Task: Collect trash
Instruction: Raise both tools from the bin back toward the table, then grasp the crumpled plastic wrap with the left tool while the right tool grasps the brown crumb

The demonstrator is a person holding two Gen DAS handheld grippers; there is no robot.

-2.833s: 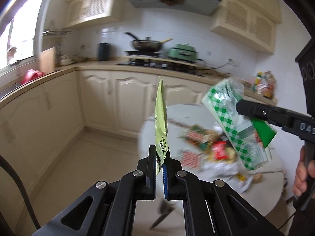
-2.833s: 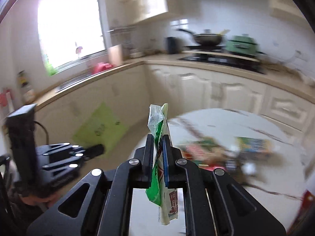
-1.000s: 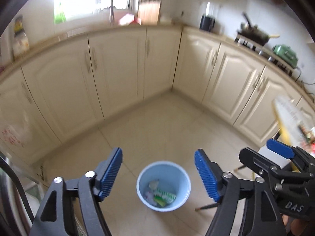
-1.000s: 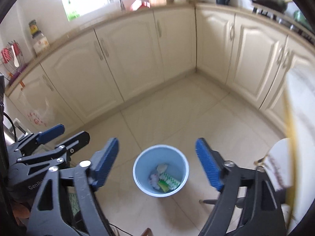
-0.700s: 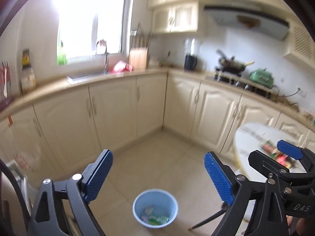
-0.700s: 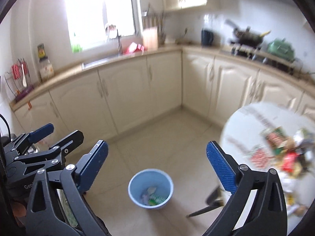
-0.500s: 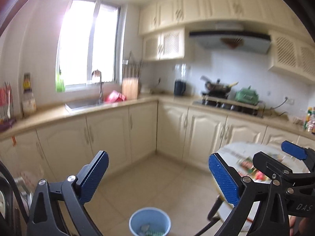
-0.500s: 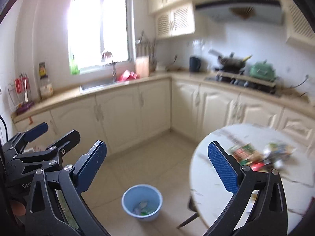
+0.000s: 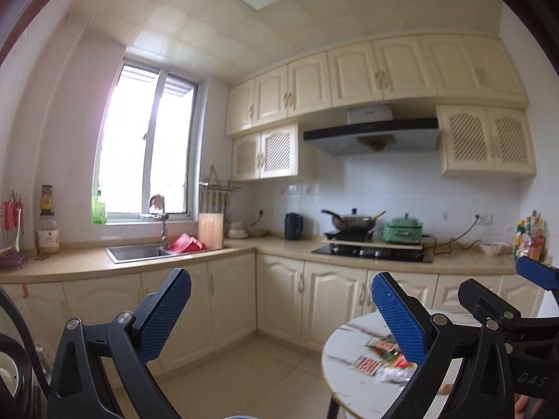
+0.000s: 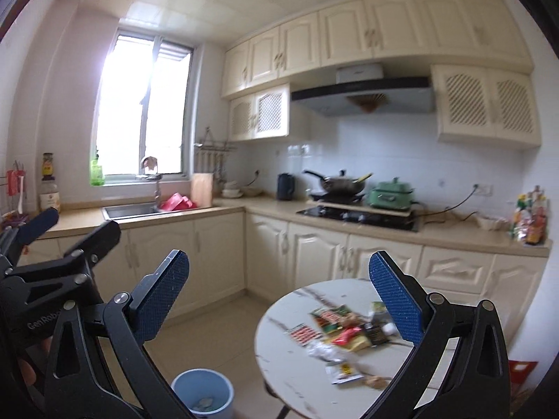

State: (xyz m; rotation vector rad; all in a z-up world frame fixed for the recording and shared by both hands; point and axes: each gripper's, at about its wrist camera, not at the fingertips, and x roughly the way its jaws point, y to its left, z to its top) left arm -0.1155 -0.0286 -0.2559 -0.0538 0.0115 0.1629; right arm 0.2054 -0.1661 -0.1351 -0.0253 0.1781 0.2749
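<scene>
Both grippers are open and empty, raised in the air and facing the kitchen. My left gripper (image 9: pixel 279 310) shows blue pads wide apart. My right gripper (image 10: pixel 279 293) is the same. A pile of snack wrappers (image 10: pixel 344 337) lies on a round white marble table (image 10: pixel 290 366); it also shows in the left wrist view (image 9: pixel 380 359). A light blue trash bin (image 10: pixel 202 398) stands on the floor left of the table, with some wrappers inside. The left gripper body (image 10: pixel 52 279) shows at the left of the right wrist view.
Cream cabinets (image 9: pixel 314 300) run along the walls under a counter with a sink (image 9: pixel 136 253), a hob with a pan (image 9: pixel 353 223) and a green pot (image 9: pixel 401 232). Tiled floor (image 10: pixel 223 338) lies between cabinets and table.
Both grippers dropped their wrappers into the bin, opened, then tilted up from the bin toward the kitchen wall and the table.
</scene>
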